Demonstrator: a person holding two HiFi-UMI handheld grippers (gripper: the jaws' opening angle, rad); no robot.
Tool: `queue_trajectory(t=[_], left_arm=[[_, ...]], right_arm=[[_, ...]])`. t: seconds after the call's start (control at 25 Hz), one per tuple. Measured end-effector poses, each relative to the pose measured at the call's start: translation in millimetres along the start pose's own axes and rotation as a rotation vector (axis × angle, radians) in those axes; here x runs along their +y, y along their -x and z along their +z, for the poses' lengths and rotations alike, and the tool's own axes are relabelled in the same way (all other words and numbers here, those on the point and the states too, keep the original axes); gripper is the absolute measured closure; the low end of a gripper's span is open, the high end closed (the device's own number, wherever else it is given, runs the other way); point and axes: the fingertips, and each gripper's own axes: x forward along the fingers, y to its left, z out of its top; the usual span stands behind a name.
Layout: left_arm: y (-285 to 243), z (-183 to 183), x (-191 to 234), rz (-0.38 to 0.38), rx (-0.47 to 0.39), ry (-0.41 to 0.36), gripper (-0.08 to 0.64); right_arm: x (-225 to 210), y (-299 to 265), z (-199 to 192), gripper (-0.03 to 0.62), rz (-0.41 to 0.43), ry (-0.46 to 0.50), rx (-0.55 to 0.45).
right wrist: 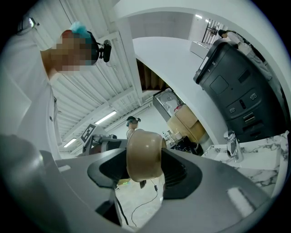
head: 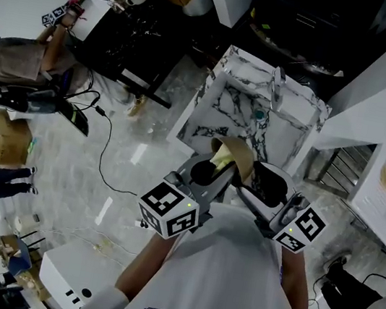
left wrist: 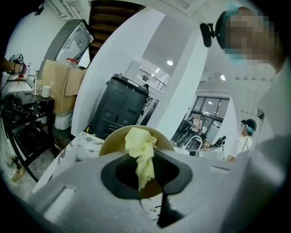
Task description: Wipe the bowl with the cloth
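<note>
— Where is the bowl?

— Up in the air, close in front of the person's white shirt and above the marble worktop with its sunken sink. It touches neither. The right gripper has it: the fingers are pinched on the tan bowl's wall, one on each side, and the bowl stands on edge between them.

— And the cloth?

— It is a crumpled yellow wad. The left gripper has its fingers pressed onto it, and a loose tail hangs down between them.

— Do cloth and bowl meet?

— In the left gripper view the top of the cloth lies right at the bowl's mouth, with the tan rim curving behind it. In the head view the yellow sits inside the opening too, with the two grippers pointed toward each other. I cannot tell how firmly it bears on the surface.

— Anything else nearby?

— A tap at the sink's far edge, and a second person well apart at the left.
</note>
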Motion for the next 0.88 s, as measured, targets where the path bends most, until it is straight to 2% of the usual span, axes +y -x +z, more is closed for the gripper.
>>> queue_trajectory(t=[0.48,0.68,0.88], left_arm=[[16,-7,32,0.135,0.020,-0.010,0.499],[15,-14,28,0.140,0.034,-0.004,0.499],[10,-22,13,0.100,0.059,-0.004,0.499]], right_arm=[[-5,8,7,0.344,-0.007,-0.035,-0.038],[-9,12,11,0.344,-0.016,-0.058,-0.062],[-14,12,17,0.344,-0.027,-0.086,-0.098]])
